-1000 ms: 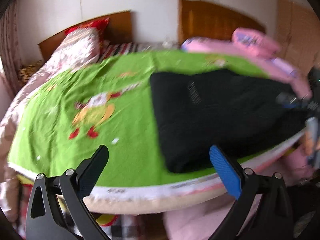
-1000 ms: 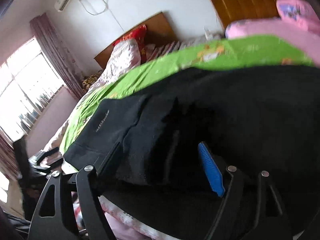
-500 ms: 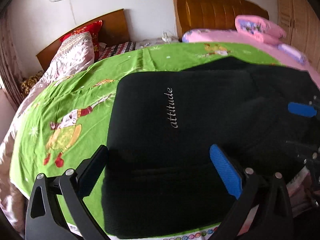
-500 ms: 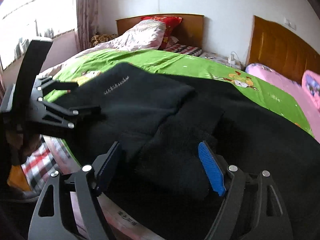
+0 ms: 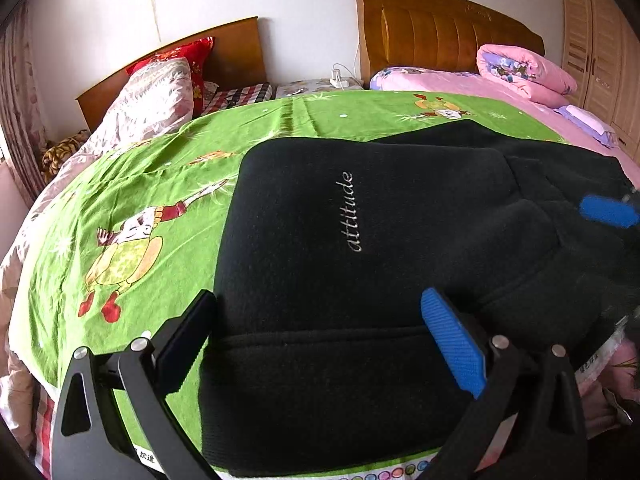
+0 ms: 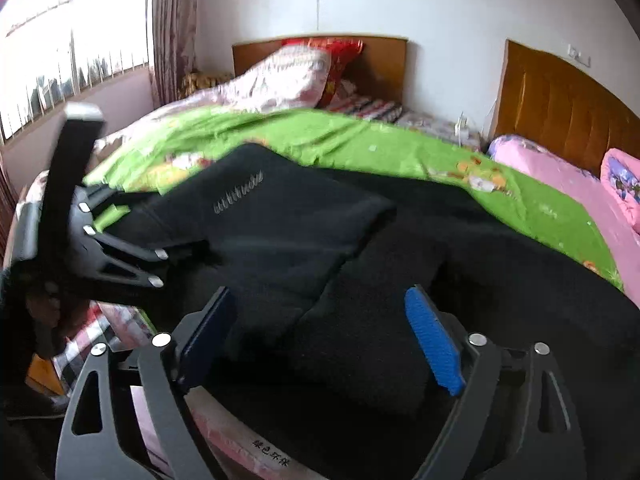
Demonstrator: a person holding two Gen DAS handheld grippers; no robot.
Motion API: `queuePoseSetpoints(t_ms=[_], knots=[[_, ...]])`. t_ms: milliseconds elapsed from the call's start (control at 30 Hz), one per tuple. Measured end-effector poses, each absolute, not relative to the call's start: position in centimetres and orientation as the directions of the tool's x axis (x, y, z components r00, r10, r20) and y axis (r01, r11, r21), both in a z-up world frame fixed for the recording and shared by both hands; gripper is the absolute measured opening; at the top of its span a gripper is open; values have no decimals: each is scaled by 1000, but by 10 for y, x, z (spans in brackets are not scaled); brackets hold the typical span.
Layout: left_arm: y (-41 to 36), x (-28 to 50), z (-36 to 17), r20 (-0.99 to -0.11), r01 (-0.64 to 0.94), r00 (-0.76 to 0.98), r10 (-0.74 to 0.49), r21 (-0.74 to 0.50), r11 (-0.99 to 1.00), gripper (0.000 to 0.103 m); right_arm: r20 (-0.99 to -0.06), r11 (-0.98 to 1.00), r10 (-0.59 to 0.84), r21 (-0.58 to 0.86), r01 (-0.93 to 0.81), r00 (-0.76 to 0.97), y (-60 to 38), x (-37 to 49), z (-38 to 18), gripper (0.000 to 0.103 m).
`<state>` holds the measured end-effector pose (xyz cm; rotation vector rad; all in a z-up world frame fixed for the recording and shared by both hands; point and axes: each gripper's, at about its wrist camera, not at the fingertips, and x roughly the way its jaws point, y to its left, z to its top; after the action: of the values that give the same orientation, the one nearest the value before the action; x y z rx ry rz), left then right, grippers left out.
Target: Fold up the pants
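Black pants with the word "attitude" stitched on them lie folded over on the green cartoon sheet, close to the bed's near edge. My left gripper is open and hovers low over the near end of the pants, its jaws wide on either side of the cloth. My right gripper is over the thicker pile of the pants; its jaws are opening, with cloth lying under the gap and neither pad pressing on it. One blue pad of the right gripper shows at the right edge. The left gripper appears at the left.
The bed's near edge runs just under both grippers. A second bed with pink bedding stands to the right, with wooden headboards along the back wall. A pile of pale quilt lies at the back left, and a window is beyond it.
Both views have closed in over the pants. The right view has rolled level and its jaws stand wider. The left gripper has come into the right view.
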<state>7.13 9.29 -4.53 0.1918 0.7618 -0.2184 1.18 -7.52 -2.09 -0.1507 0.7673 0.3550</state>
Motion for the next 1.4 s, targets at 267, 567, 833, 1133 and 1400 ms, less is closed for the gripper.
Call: queuePoseSetpoints(t_ms=[267, 567, 833, 1133, 1400], knots=[[93, 72, -46, -711, 257, 693, -119, 89, 962, 102, -679, 926, 299, 38, -375, 670, -89, 2, -29, 89], [58, 82, -10, -763, 255, 641, -76, 119, 960, 101, -669, 920, 333, 73, -386, 665, -99, -5, -32, 92], [-30, 90, 15, -703, 402, 674, -225, 94, 911, 101, -595, 965, 259, 188, -182, 761, -200, -51, 6, 92], [-92, 106, -49, -791, 473, 575, -208, 114, 873, 102, -673, 926, 87, 326, 188, 735, -354, -118, -16, 92], [-85, 110, -53, -791, 489, 559, -248, 74, 869, 102, -591, 777, 248, 595, 207, 768, -410, -98, -47, 93]])
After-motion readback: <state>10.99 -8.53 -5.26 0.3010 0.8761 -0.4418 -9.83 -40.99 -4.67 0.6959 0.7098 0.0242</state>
